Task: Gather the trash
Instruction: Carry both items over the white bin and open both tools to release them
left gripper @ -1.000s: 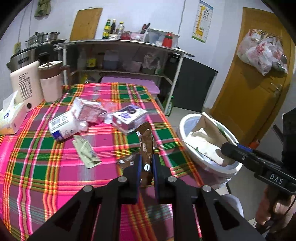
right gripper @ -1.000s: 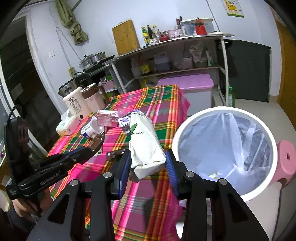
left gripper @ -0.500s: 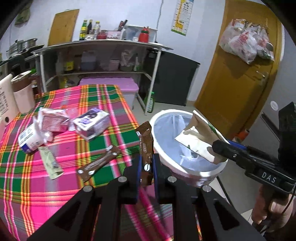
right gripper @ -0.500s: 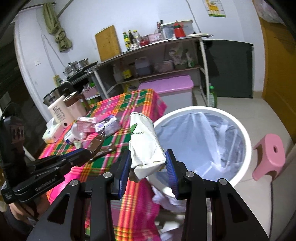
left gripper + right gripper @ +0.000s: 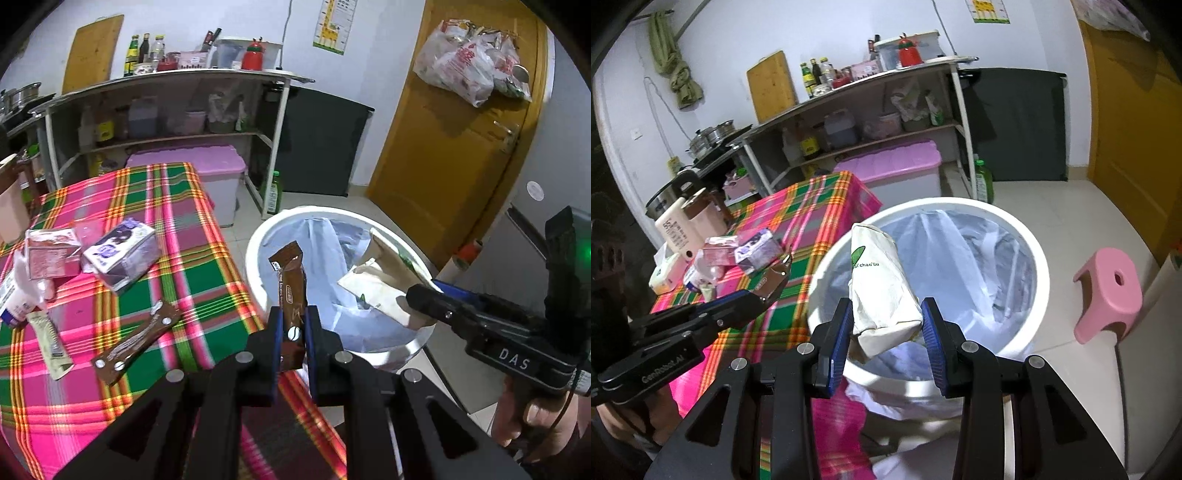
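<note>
My left gripper [image 5: 293,325] is shut on a brown snack wrapper [image 5: 291,280] and holds it upright at the table edge, beside the white trash bin [image 5: 258,236] lined with a clear bag. My right gripper [image 5: 886,325] is shut on a cream paper bag [image 5: 882,291] with green print, held over the bin's near rim [image 5: 827,258]. In the left wrist view the paper bag [image 5: 376,280] hangs over the bin. On the plaid table lie a second brown wrapper [image 5: 136,339], a purple carton [image 5: 122,254], a pink packet [image 5: 51,254] and a green sachet [image 5: 50,339].
A pink stool [image 5: 1108,291] stands on the floor right of the bin. A pink-lidded storage box [image 5: 207,173] and metal shelving [image 5: 166,110] lie behind the table. A yellow door [image 5: 450,147] is at the right. A tissue box [image 5: 666,273] and a white bottle [image 5: 677,229] stand on the table's far side.
Both grippers have moved right from over the table toward the bin, carrying the wrapper and the paper bag. The paper bag now hangs over the bin.
</note>
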Demonstrator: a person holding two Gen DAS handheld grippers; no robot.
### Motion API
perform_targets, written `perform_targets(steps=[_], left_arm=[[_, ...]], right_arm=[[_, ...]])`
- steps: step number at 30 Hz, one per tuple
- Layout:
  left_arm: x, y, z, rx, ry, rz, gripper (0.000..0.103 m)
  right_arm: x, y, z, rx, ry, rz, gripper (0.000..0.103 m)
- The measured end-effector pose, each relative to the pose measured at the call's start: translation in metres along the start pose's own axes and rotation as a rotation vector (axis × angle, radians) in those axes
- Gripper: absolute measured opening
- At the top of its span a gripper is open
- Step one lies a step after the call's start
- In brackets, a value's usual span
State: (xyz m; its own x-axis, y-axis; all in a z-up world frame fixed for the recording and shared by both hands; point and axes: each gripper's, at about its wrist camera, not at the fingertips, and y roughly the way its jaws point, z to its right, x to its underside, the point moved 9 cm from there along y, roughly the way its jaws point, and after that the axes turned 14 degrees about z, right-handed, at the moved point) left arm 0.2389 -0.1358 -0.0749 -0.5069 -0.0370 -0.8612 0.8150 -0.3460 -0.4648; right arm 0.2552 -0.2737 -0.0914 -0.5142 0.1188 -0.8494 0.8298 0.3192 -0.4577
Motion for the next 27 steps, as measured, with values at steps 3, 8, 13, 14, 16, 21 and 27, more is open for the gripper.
perform_targets(steps=[3, 8, 13, 14, 16, 21, 27], left_arm=[[-0.001, 0.007, 0.007, 0.021, 0.003, -0.009, 0.012], [0.001, 0.021, 0.019, 0.057, 0.015, -0.032, 0.012], [0.004, 0.033, 0.031, 0.083, 0.037, -0.052, 0.013], [0.004, 0.036, 0.033, 0.087, 0.039, -0.055, 0.013], [0.003, 0.041, 0.035, 0.092, 0.040, -0.060, 0.013], [0.001, 0.050, 0.037, 0.109, 0.038, -0.070, 0.013], [0.000, 0.050, 0.036, 0.106, 0.028, -0.068, 0.023]], right_arm=[[0.002, 0.002, 0.007, 0.010, 0.008, -0.008, 0.039], [0.006, 0.006, 0.017, 0.025, 0.021, -0.028, 0.039], [0.010, 0.011, 0.027, 0.044, 0.028, -0.045, 0.039], [0.010, 0.012, 0.029, 0.047, 0.029, -0.047, 0.039], [0.010, 0.013, 0.031, 0.054, 0.029, -0.049, 0.039], [0.010, 0.015, 0.033, 0.053, 0.025, -0.056, 0.039], [0.005, 0.010, 0.031, 0.060, 0.016, -0.025, 0.042]])
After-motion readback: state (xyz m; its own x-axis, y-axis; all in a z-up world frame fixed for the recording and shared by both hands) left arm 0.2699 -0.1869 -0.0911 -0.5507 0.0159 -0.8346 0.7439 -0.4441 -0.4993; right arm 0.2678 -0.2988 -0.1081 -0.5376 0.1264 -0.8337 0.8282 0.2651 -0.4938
